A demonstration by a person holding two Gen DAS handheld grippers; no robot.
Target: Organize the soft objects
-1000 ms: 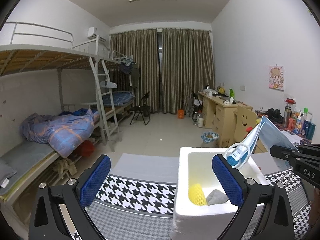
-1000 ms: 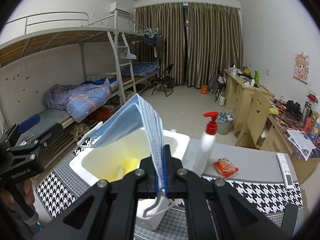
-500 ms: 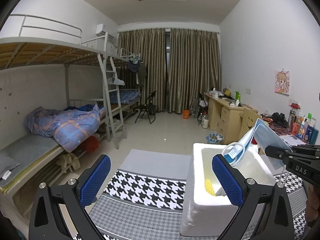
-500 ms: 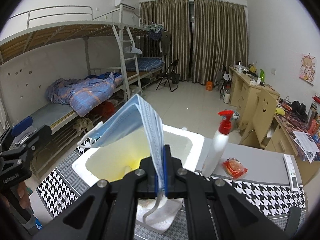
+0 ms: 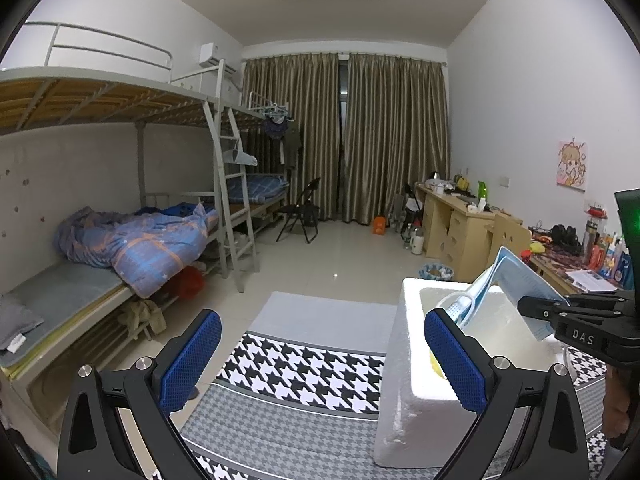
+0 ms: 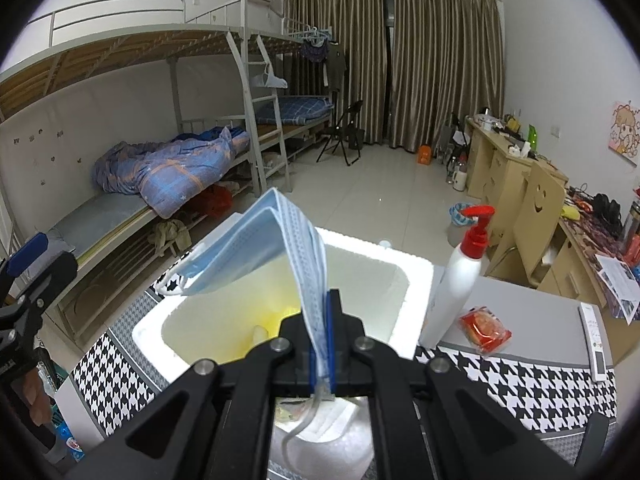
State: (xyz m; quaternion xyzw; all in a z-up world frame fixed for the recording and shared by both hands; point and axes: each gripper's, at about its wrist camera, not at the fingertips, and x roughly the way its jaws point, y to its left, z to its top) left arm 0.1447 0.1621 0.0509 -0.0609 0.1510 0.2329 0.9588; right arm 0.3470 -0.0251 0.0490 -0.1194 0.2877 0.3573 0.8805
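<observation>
Blue mask [image 6: 256, 248]: my right claw [image 6: 320, 344] pinches it above the box [image 6: 416, 280].
Done: yellow thing [image 6: 280, 314] inside.
Left: I drop it.
Left claw [image 5: 320, 360]: wide, empty.

Left gripper [image 5: 322, 358] agape, right gripper [image 6: 325, 316] clamped.

Two fisheye views, each looking forward along its own claw and slightly downward over the table [image 5: 304, 364] toward the curtained far wall. Left view: set lower and further left, close behind the wide blue pads, with the white foam box [image 5: 404, 364] at its right. Right view: steeper, directly above that foam box [image 6: 416, 300], very near. Shared: the box, the houndstooth cloth [image 6: 520, 384], bunk beds [image 6: 132, 208], curtains, desks; each claw visible at the other's edge.
</observation>
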